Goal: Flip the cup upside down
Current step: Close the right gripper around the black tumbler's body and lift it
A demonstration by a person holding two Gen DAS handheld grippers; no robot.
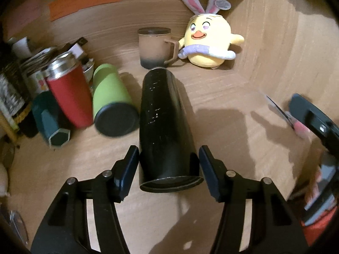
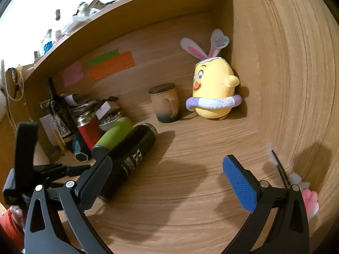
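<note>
1. Black cup (image 1: 167,124) lying on its side on the wooden shelf floor (image 1: 222,114), long axis running away from the left wrist camera; flared end nearest the camera, narrow silver-rimmed end pointing toward the back wall.
2. Left gripper (image 1: 169,170) spread apart, one pad on each side of the cup's near end. Left pad just beside or touching the cup wall; cannot tell which. Right pad with a thin gap showing.
3. Right gripper (image 2: 167,182) wide apart, holding nothing, over bare shelf floor to the right of the black cup (image 2: 131,158). White lettering visible on the cup's side in the right wrist view.
4. Green cup (image 1: 112,103) lying on its side just left of the black cup, black base toward the camera. Red cup (image 1: 67,93) and teal cup (image 1: 53,122) further left, tilted.
5. Brown mug (image 1: 153,47) with dark lid upright near the back wall, beyond the black cup's far end. Yellow plush chick (image 1: 208,42) with bunny ears in the back right corner.
6. Orange sticky note (image 2: 111,65) on the back wall.
</note>
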